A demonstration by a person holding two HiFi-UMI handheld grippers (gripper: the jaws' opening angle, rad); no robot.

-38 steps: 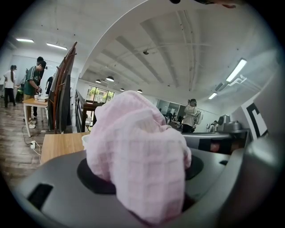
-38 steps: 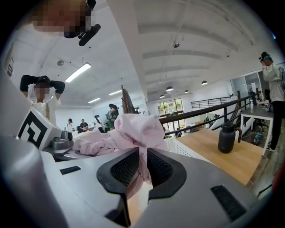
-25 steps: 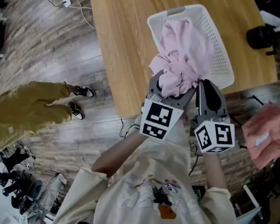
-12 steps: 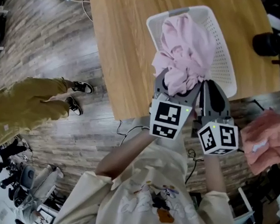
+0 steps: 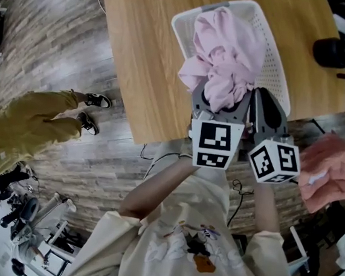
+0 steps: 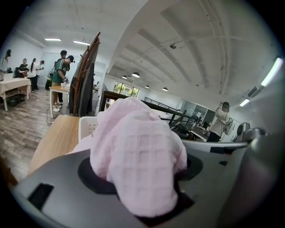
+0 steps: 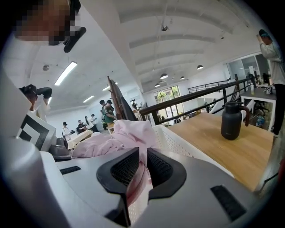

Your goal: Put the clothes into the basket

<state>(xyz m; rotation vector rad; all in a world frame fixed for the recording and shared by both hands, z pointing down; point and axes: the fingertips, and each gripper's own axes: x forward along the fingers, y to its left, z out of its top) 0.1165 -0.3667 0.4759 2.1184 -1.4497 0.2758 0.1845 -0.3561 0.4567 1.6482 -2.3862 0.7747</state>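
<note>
Both left claw [image 6: 144, 178] and right claw [image 7: 141, 168] tight on pink garment [image 5: 226, 54] over basket [image 5: 277, 70]; wooden table [image 5: 140, 58], plank floor [image 5: 47, 49].

left gripper [image 5: 218, 107] beside right gripper [image 5: 256, 99], jaws tight on pink garment [image 5: 226, 48]

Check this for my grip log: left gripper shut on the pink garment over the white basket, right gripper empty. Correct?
No, the right gripper is not empty: the right gripper view shows its jaws shut on a fold of the pink garment. The left gripper is shut on it too, over the white basket.
</note>
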